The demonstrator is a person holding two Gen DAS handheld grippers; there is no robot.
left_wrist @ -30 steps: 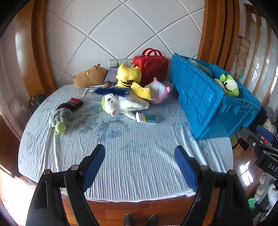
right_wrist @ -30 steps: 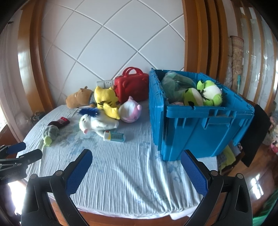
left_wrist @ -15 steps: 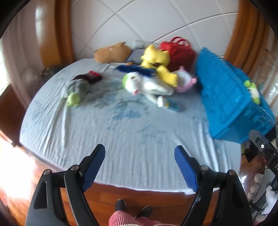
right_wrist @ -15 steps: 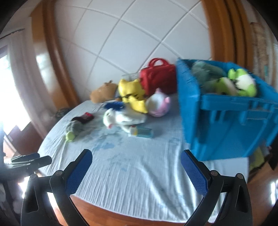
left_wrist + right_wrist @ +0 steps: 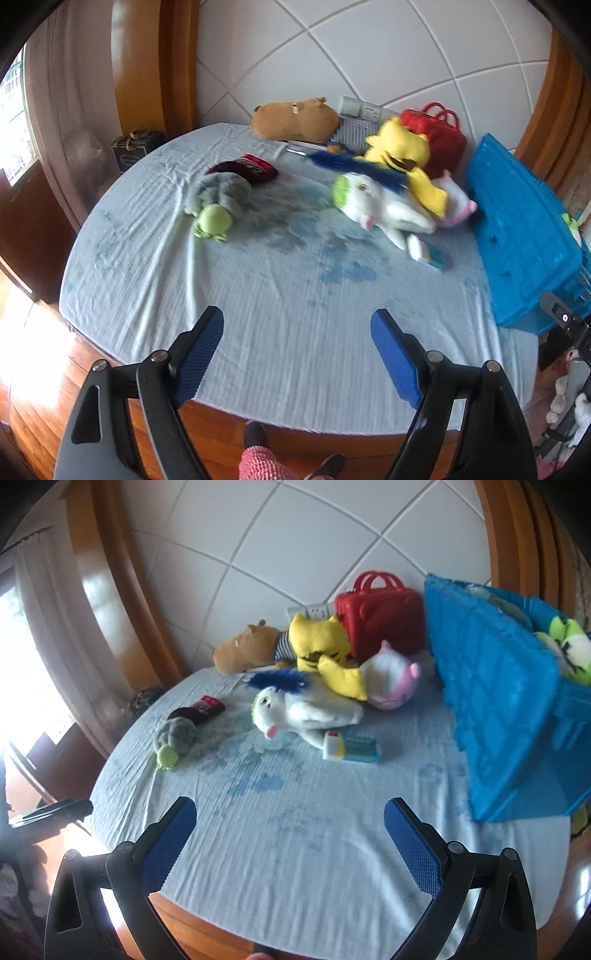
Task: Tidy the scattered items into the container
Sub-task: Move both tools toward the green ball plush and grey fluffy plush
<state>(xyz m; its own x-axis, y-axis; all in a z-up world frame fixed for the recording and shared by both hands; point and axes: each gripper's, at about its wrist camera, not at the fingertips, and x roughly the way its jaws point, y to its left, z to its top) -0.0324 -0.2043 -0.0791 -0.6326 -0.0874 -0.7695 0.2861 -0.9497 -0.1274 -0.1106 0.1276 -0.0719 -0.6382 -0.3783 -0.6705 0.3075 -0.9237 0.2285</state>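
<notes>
Both grippers hang over the near edge of the bed [image 5: 155, 295], left gripper [image 5: 297, 350] and right gripper [image 5: 290, 836] with fingers spread, nothing between them. Toys lie across the sheet; the blue crate [image 5: 495, 701] stands at right. Looks like the approach: next, pick one toy, perhaps the green turtle [image 5: 218, 205].

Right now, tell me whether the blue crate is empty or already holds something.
Not empty. The blue crate already holds a green and white plush poking above its rim. How full it is cannot be told.

Left tongs [image 5: 297, 354] open, empty, right tongs [image 5: 290, 840] open, empty
</notes>
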